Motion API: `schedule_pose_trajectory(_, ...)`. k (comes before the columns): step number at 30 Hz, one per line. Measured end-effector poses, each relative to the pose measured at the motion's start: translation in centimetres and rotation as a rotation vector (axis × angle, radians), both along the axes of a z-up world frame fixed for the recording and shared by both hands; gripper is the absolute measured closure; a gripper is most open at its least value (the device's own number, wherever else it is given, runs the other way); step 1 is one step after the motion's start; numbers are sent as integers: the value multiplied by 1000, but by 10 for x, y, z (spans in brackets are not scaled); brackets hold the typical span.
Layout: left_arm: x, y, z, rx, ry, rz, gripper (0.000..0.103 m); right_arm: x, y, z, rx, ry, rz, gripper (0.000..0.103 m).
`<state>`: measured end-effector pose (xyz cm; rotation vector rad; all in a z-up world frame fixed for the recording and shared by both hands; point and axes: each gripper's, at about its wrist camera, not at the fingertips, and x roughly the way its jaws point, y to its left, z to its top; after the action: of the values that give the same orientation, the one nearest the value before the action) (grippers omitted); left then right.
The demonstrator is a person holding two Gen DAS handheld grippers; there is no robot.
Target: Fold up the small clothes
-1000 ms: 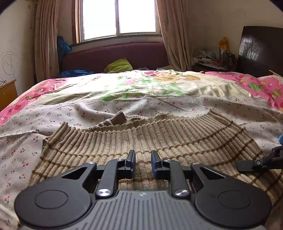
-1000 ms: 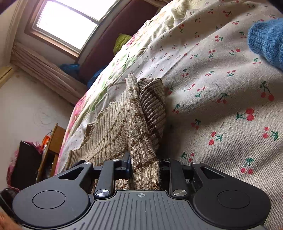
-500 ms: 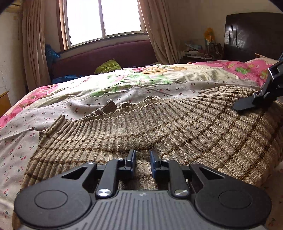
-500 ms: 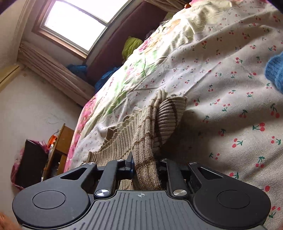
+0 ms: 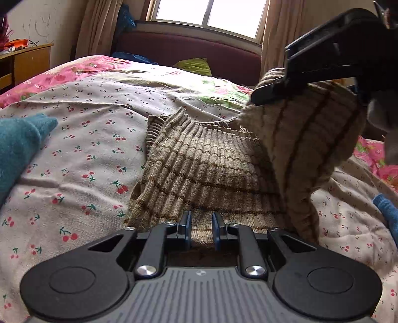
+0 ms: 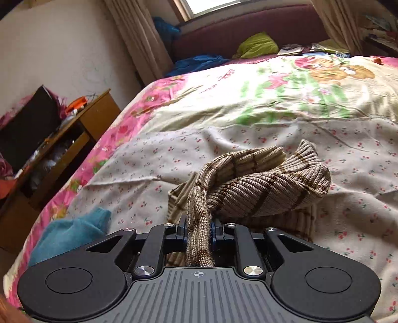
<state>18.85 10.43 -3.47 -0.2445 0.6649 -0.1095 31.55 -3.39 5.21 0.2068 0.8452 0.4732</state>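
Daylight from a window (image 5: 206, 15) with beige curtains falls across a bed (image 5: 82, 149) covered by a cherry-print sheet, with a pink floral quilt further back and a dark red headboard (image 5: 189, 49) under the sill. On that sheet lies a beige ribbed sweater (image 5: 199, 169) with thin brown stripes, partly lifted and doubled over itself. Left hand-held gripper (image 5: 201, 229) sits at the near hem, its 2 blue-padded jaws narrowly apart with the knit edge between them, pinching the hem. Right hand-held gripper (image 6: 198, 229) has its jaws pressed onto a bunched strand of the same sweater (image 6: 261, 188), which rises from the pads and loops over in a twisted roll above the sheet; in the left wrist view this gripper appears high at the upper right, with the fabric draping down from it onto the flat part of the garment. A teal knit piece (image 5: 17, 144) lies on the sheet left of the sweater, apart from it. A wooden cabinet (image 6: 74, 134) stands beside the bed.
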Motion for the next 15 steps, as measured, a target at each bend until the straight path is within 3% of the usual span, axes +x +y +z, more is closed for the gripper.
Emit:
schedule_pose_trajectory(4,-8,12,2,-22,-10,12,72,-1,62,-25,-132,24,111,81)
schedule_pose_trajectory(7,-15,22,0,-73,-2,16,72,-15,77,-30,-222,-25,157,77)
schedule_pose_trajectory(10,-19,28,4,-104,-16,31,72,-20,69,-24,-213,-30,183,70)
schedule_pose_trajectory(15,-25,39,8,-148,-34,68,72,-13,68,-10,-177,-31,207,69)
